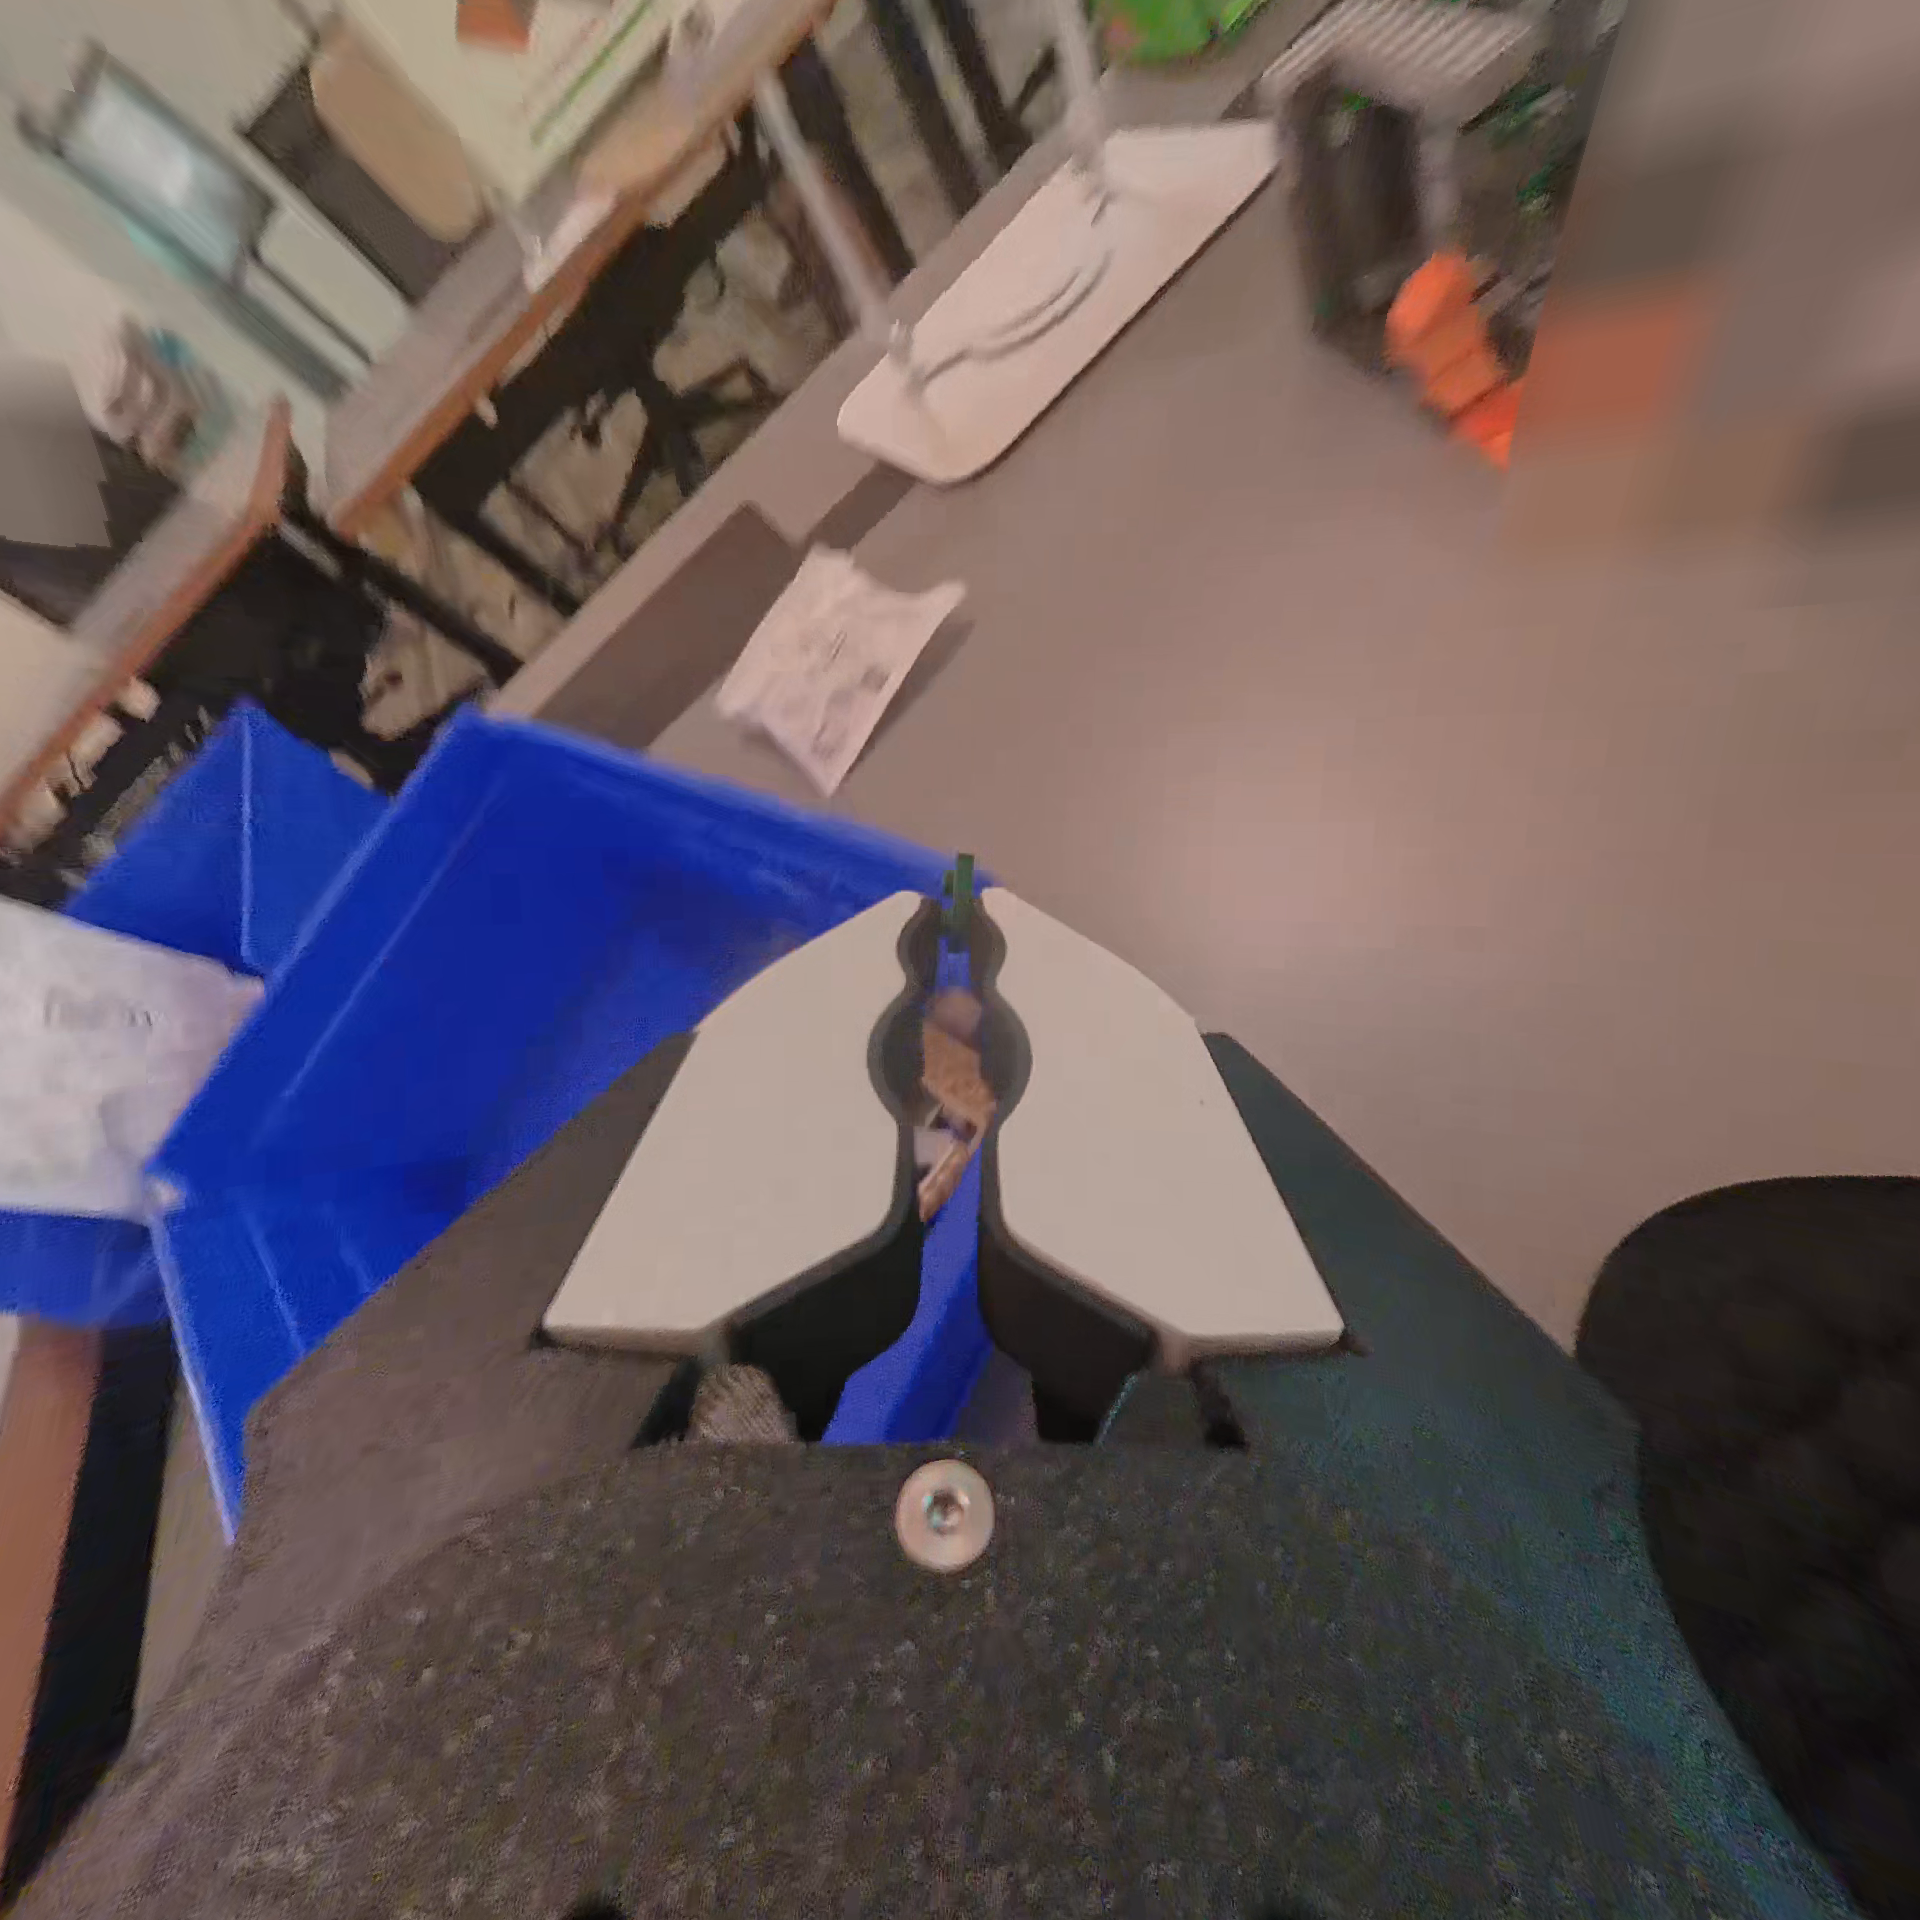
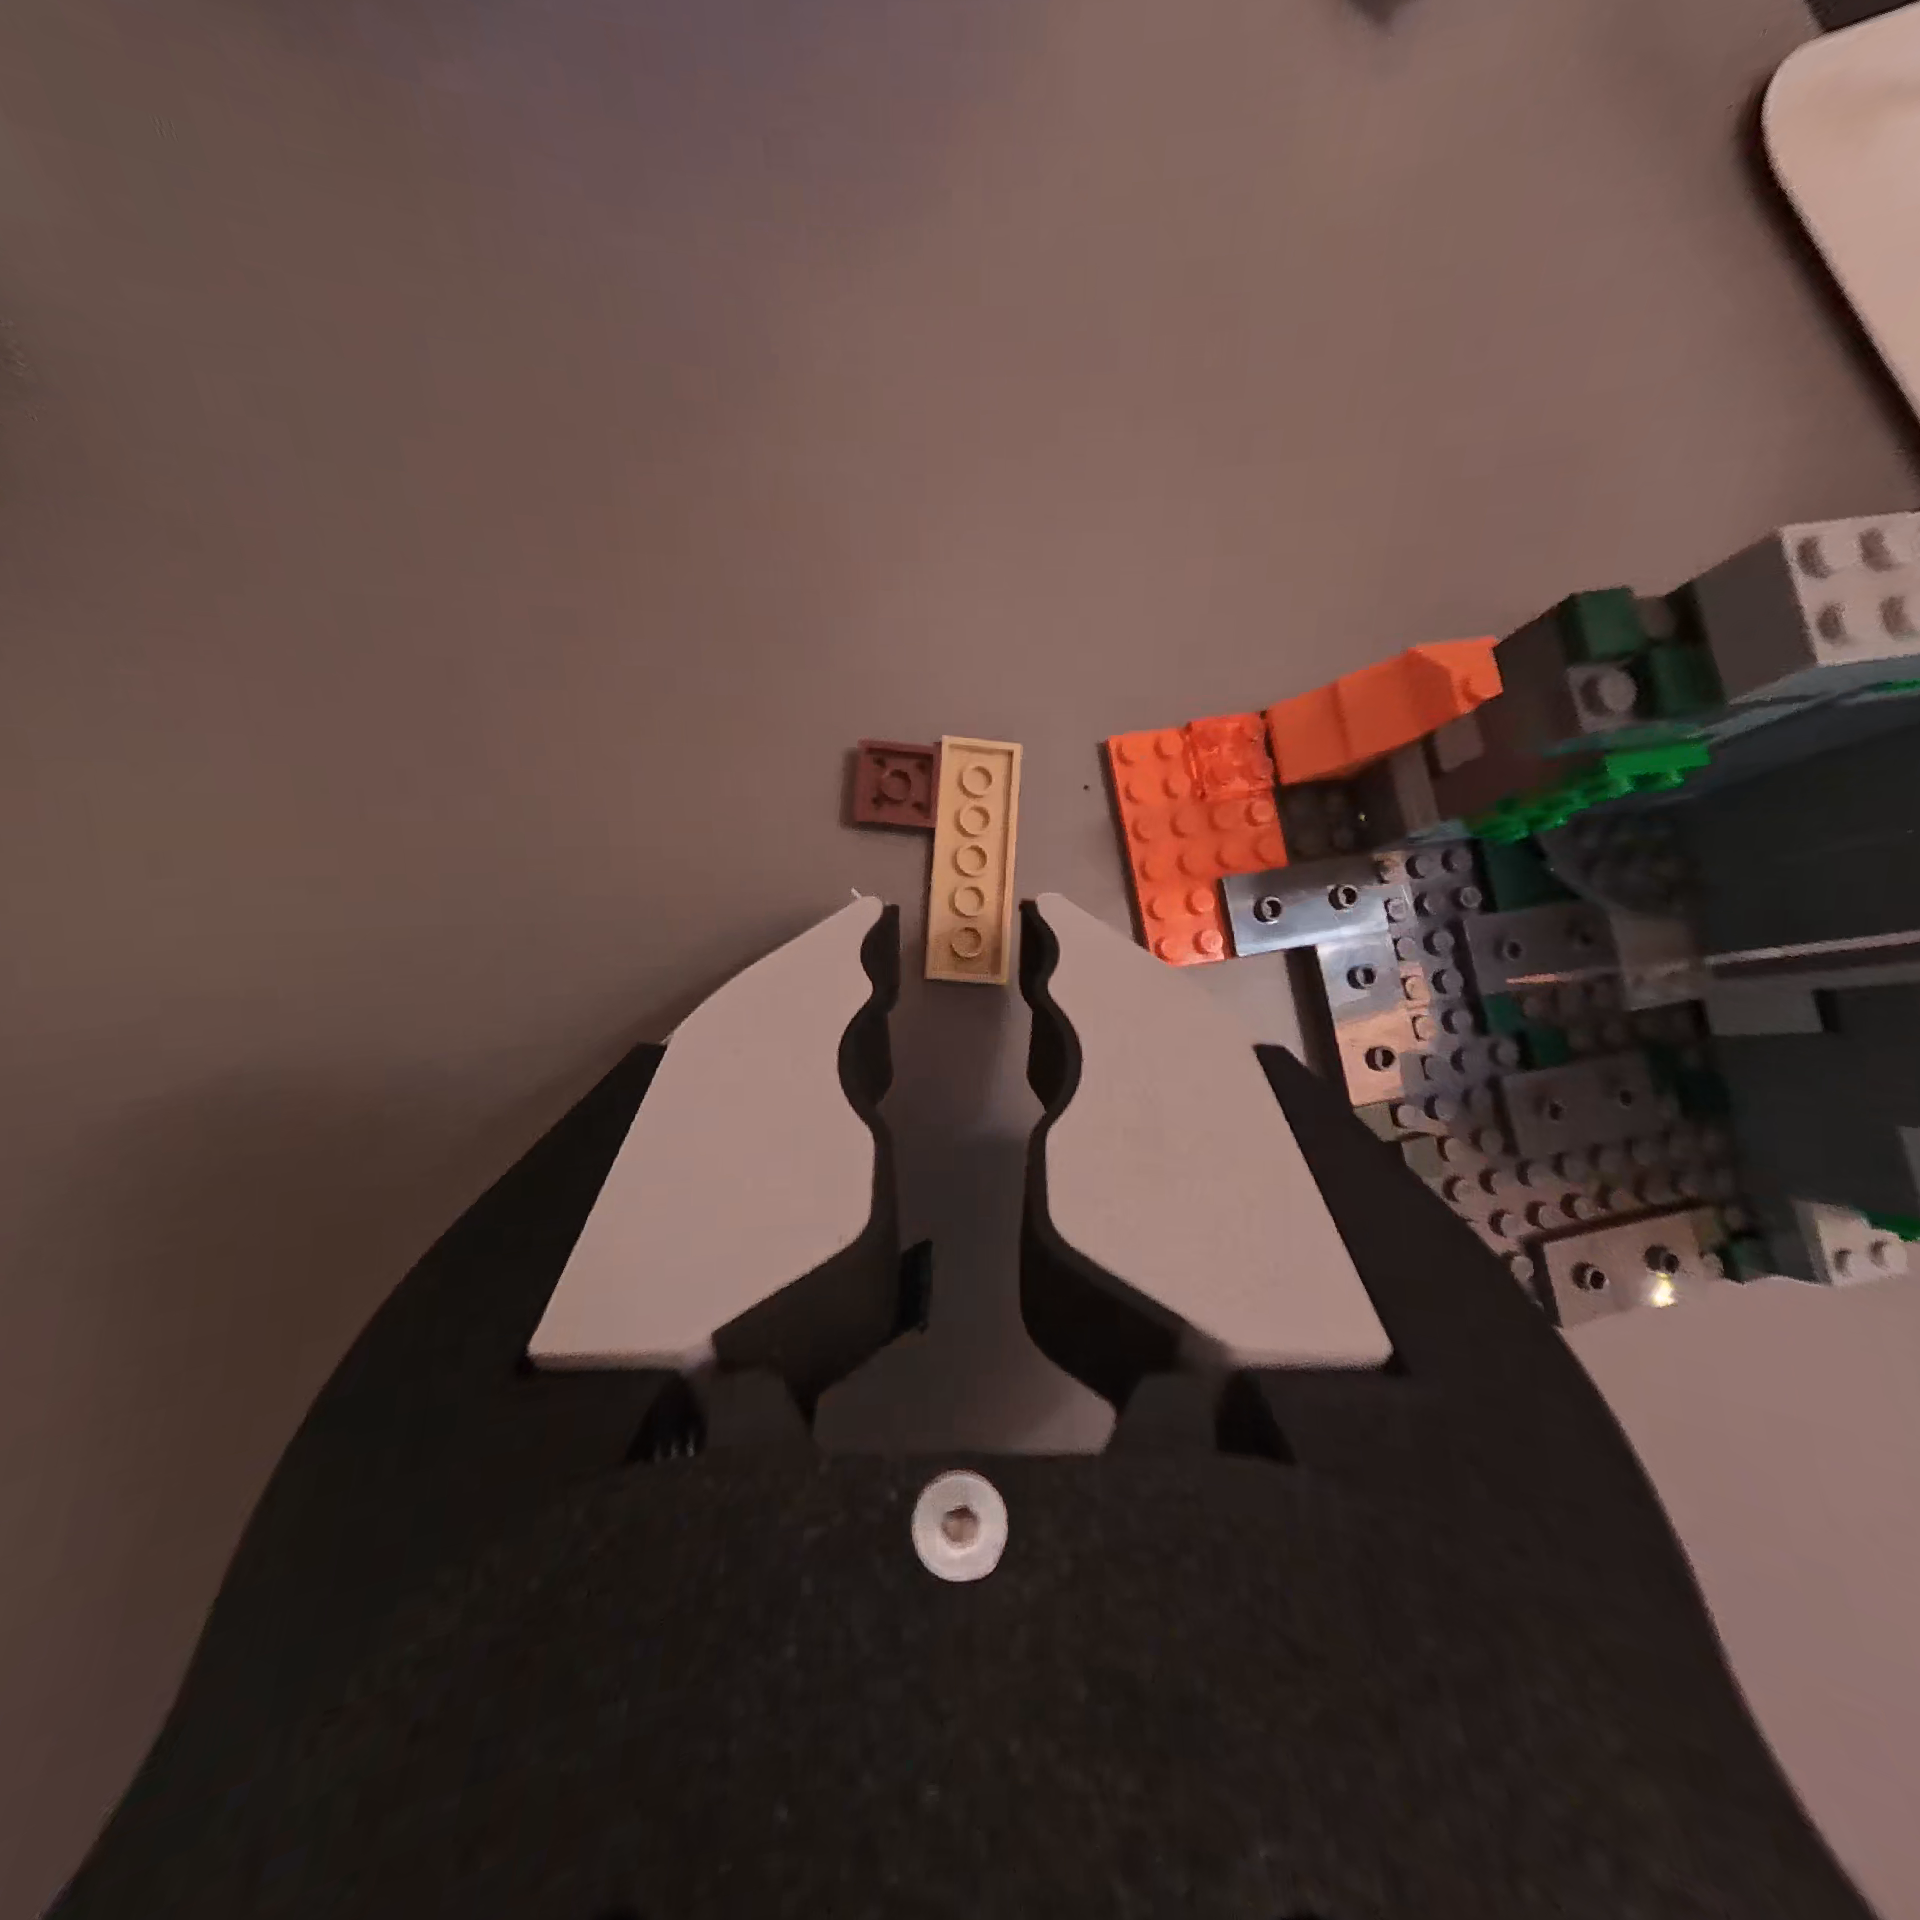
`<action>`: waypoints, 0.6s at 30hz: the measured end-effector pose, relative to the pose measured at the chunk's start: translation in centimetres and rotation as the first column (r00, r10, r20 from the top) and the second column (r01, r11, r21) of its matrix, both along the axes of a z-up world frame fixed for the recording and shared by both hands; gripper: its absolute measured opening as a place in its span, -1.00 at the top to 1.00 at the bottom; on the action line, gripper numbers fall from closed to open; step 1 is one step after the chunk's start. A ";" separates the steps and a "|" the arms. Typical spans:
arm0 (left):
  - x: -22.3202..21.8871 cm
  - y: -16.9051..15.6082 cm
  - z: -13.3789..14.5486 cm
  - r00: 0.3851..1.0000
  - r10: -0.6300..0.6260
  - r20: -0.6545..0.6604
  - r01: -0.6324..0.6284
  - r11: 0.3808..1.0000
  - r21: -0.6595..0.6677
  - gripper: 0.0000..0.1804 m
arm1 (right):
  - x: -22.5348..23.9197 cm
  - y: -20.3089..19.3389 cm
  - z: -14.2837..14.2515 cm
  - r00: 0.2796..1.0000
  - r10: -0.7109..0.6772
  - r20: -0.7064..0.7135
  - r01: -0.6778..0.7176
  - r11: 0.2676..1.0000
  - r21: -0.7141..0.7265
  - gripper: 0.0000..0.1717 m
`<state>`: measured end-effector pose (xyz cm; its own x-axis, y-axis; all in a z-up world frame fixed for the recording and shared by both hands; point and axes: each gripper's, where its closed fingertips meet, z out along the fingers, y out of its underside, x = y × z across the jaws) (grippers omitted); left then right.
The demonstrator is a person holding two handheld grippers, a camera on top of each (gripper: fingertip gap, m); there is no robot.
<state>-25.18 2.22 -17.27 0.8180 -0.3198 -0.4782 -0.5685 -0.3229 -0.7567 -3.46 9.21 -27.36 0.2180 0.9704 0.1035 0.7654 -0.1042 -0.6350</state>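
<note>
In the left wrist view my left gripper (image 1: pixel 961 906) is shut on a thin green piece (image 1: pixel 963 881) that sticks out past the fingertips. It hangs over the near corner of a blue bin (image 1: pixel 499 987); tan bits (image 1: pixel 956 1075) show through the gap behind the tips. In the right wrist view my right gripper (image 2: pixel 956 916) is open, low over the grey table (image 2: pixel 520 520). Its fingertips stand either side of the near end of a tan studded plate (image 2: pixel 974 831) lying flat, with a sliver of gap at each pad. A small brown square plate (image 2: pixel 891 784) touches the tan plate's far left.
A brick model (image 2: pixel 1558 1091) of grey, green and orange parts stands right of the tan plate, its orange plate (image 2: pixel 1195 842) nearest. A white tray (image 1: pixel 1039 301) and a paper leaflet (image 1: pixel 842 655) lie farther off. A second blue bin (image 1: pixel 208 842) and a white sheet (image 1: pixel 94 1070) sit left. The grippers' ends are close to 25 centimeters from one another.
</note>
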 end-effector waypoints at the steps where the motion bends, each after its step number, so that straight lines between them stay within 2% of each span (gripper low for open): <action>1: -1.1 0.1 -0.5 0.999 0.034 0.026 -0.033 0.999 -0.032 0.94 | 0.1 0.2 -0.2 1.000 -0.009 0.012 0.009 1.000 -0.004 0.74; 6: -4.7 0.1 -3.1 0.975 0.160 0.155 -0.128 0.972 -0.196 0.94 | 0.2 0.3 -0.9 0.999 -0.024 0.040 0.026 0.999 -0.044 0.74; 10: -5.8 0.0 -5.0 0.957 0.217 0.193 -0.157 0.946 -0.283 0.85 | 0.1 0.3 -1.0 0.998 -0.030 0.046 0.033 0.997 -0.070 0.75; 14: -6.1 0.2 -5.1 0.952 0.231 0.201 -0.176 0.950 -0.258 0.64 | 0.0 0.3 -1.1 0.998 -0.027 0.050 0.031 0.996 -0.085 0.82; 18: -4.7 0.2 -3.5 0.972 0.151 0.182 -0.122 0.980 -0.159 0.58 | 0.2 0.2 -1.1 0.998 -0.027 0.056 0.032 0.996 -0.088 0.84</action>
